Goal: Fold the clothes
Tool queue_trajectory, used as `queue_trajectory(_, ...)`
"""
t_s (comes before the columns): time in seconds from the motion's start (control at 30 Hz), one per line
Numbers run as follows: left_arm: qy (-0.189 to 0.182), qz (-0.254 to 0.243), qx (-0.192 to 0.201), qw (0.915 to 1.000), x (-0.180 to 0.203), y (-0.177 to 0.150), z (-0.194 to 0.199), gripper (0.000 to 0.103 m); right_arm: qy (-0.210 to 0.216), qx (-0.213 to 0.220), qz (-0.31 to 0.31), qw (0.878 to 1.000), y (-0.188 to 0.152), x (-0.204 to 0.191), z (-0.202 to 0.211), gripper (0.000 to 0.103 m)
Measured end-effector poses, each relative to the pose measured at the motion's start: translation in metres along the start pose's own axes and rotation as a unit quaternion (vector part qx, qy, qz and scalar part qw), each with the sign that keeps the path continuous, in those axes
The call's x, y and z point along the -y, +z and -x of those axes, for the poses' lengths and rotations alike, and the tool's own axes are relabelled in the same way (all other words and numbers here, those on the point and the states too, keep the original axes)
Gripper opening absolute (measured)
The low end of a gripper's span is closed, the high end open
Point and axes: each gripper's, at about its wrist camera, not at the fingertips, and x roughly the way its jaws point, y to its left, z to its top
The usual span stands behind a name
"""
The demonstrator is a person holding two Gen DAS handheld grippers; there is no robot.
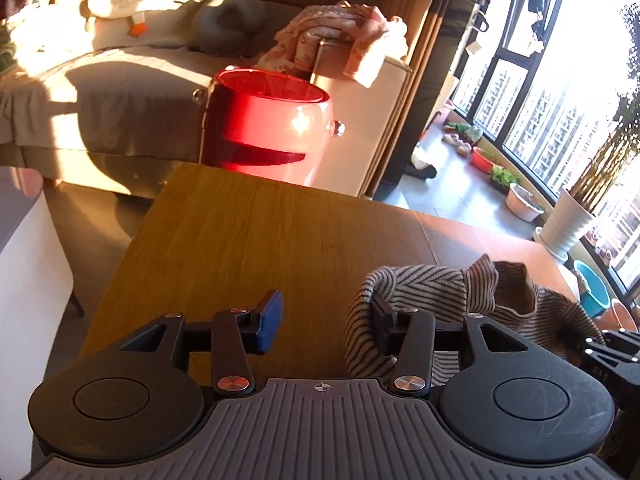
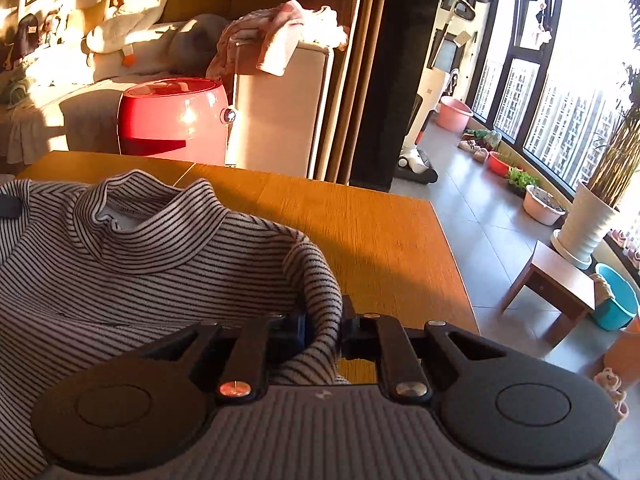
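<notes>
A black-and-white striped high-neck shirt (image 2: 140, 264) lies on the wooden table (image 2: 380, 232), collar toward the far side. My right gripper (image 2: 324, 332) is shut on a raised fold at the shirt's right shoulder edge. In the left wrist view the same shirt (image 1: 420, 284) bunches at the right. My left gripper (image 1: 326, 324) stands open over the bare table (image 1: 260, 232). Its blue-padded left finger (image 1: 272, 320) is free, while the cloth wraps around the outside of its right finger (image 1: 382, 328). Part of the right gripper (image 1: 612, 352) shows at the frame's right edge.
A red round container (image 1: 264, 128) stands beyond the table's far edge, beside a sofa (image 1: 100, 80) and a box draped with pink cloth (image 1: 352, 40). A small wooden stool (image 2: 556, 284), basins and a potted plant (image 2: 592, 224) line the floor by the window at the right.
</notes>
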Motion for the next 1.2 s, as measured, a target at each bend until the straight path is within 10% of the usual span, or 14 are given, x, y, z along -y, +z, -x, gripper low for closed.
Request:
queue_trajectory(0.57, -0.09, -0.025, -0.002, 0.9956, 0.039, -0.028, 0.03, 0.049, 0.008, 0.019, -0.058, 0.998, 0.005, 0.022, 0.046, 0.035)
queue_trajectory(0.83, -0.049, -0.093, 0.026, 0.9941, 0.055, -0.053, 0.016, 0.05, 0.088, 0.003, -0.044, 0.995, -0.02, -0.018, 0.065, 0.041)
queue_trajectory(1.2, -0.053, -0.103, 0.037, 0.9926, 0.056, -0.069, 0.019, 0.055, 0.083, 0.0, 0.004, 0.997, -0.04, -0.026, 0.058, 0.047)
